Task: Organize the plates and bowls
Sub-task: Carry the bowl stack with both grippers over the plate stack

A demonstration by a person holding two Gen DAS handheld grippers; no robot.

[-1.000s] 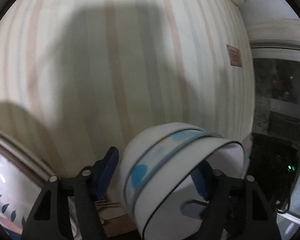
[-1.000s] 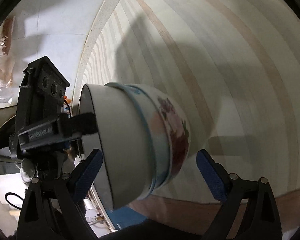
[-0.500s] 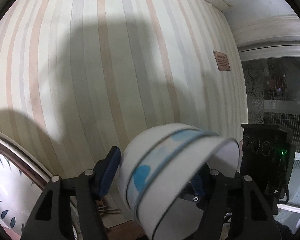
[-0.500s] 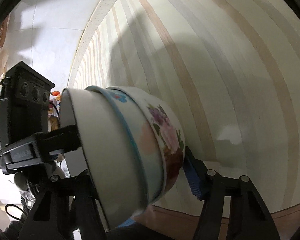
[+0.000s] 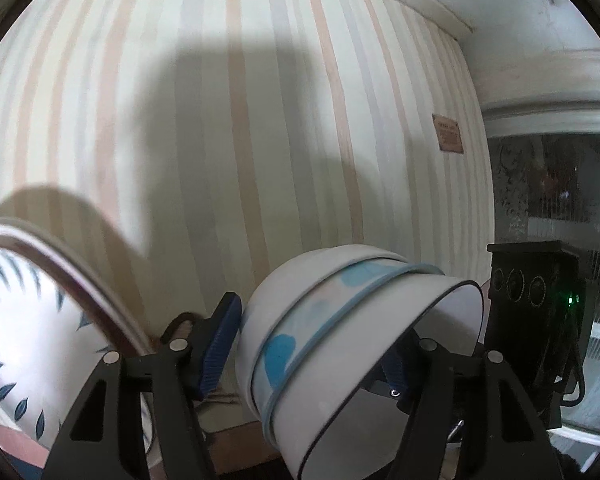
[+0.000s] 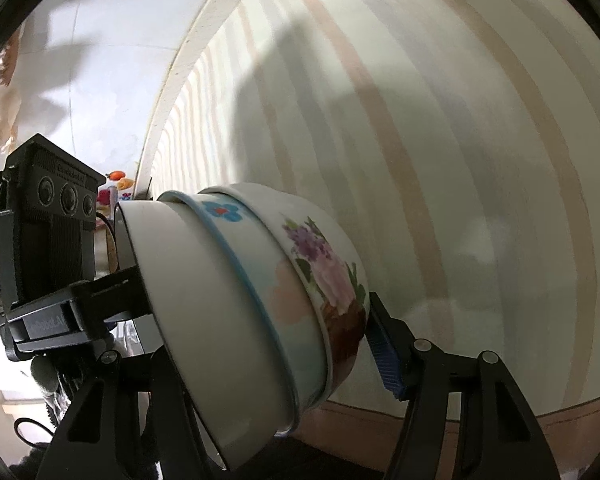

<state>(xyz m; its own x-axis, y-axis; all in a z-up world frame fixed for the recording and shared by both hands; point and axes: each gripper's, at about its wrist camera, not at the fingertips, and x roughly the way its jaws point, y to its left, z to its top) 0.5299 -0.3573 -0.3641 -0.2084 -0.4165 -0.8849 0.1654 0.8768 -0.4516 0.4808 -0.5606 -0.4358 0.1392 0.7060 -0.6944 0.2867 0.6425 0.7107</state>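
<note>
Left of the bowl stack lies a leaf-patterned plate. The left gripper clamps the tilted stack's rim; the right gripper squeezes its sides, above the striped counter.

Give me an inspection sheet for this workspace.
Surface: striped surface, partly in shadow.
Job's things: three nested bowls, tipped sideways; leaf-patterned plate to one side.
Clutter: small colourful items far off, unclear.
Grippers: left tongs and right tongs both clamp the bowls.
Cables: black cable hanging by the right unit.
Surroundings: dark window; small brown plaque.
</note>
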